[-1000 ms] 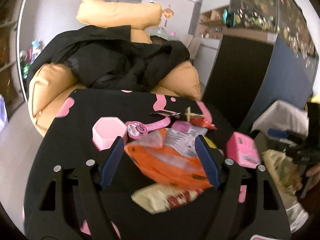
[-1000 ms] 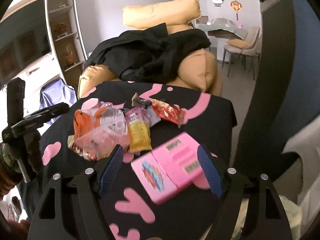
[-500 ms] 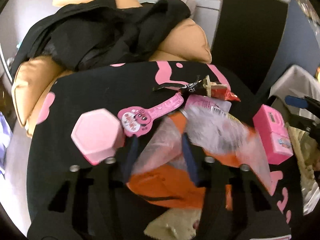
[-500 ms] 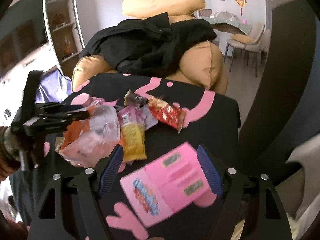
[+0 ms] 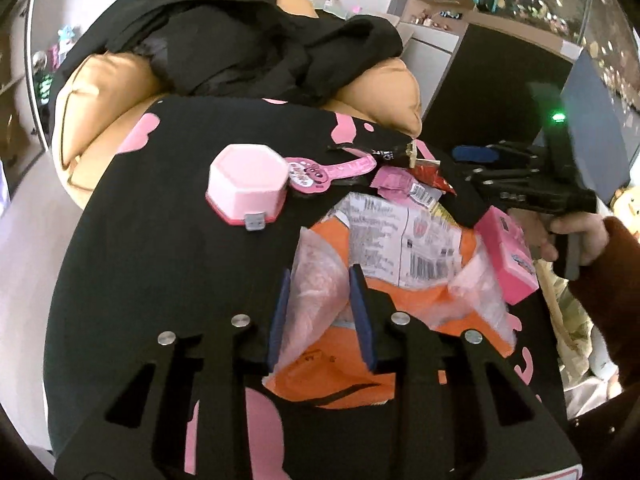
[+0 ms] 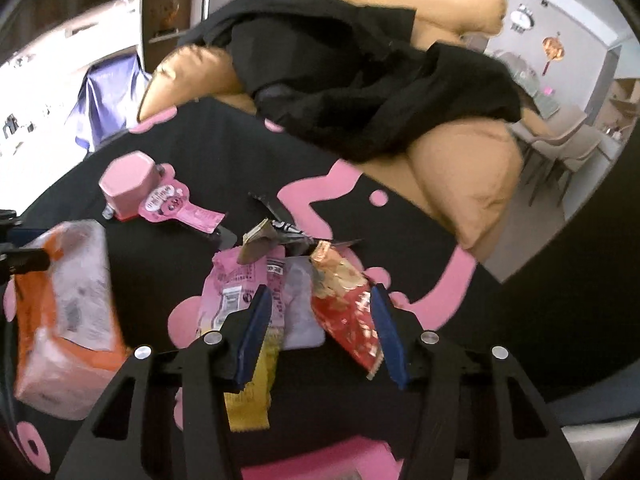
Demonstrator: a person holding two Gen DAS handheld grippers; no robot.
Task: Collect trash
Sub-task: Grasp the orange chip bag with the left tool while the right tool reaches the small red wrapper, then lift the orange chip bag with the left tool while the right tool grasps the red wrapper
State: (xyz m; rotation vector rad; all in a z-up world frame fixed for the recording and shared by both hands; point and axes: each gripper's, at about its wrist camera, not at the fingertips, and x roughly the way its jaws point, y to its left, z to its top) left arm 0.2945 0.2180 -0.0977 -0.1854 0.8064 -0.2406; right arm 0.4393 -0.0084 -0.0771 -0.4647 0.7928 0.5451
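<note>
The crinkly orange-and-clear plastic snack bag [image 5: 404, 280] is the main bit of trash here, lying at about 5 o'clock on the black bench with pink blobs [image 5: 168, 272]. It looks empty, so feather-light, floppy and slick; it'll fold and slide rather than lift flat. Best hold is a bunched-up fold of film, and that's where the left tool [image 5: 320, 316] sits, pinched onto the clear end.

Over at 3 o'clock from that bag is the small stuff: a red foil wrapper [image 6: 348, 312], a pink sachet with a barcode [image 6: 236, 284] and a yellow packet [image 6: 252, 384]. The right tool [image 6: 320, 332] has just been closing with the red wrapper and the pale film between its jaws; I can't tell if it's biting yet. Foil's thin and slippery, so grab mid-body, not a corner.

The pink hexagonal box [image 5: 248, 184] at 11 o'clock looks rigid.
</note>
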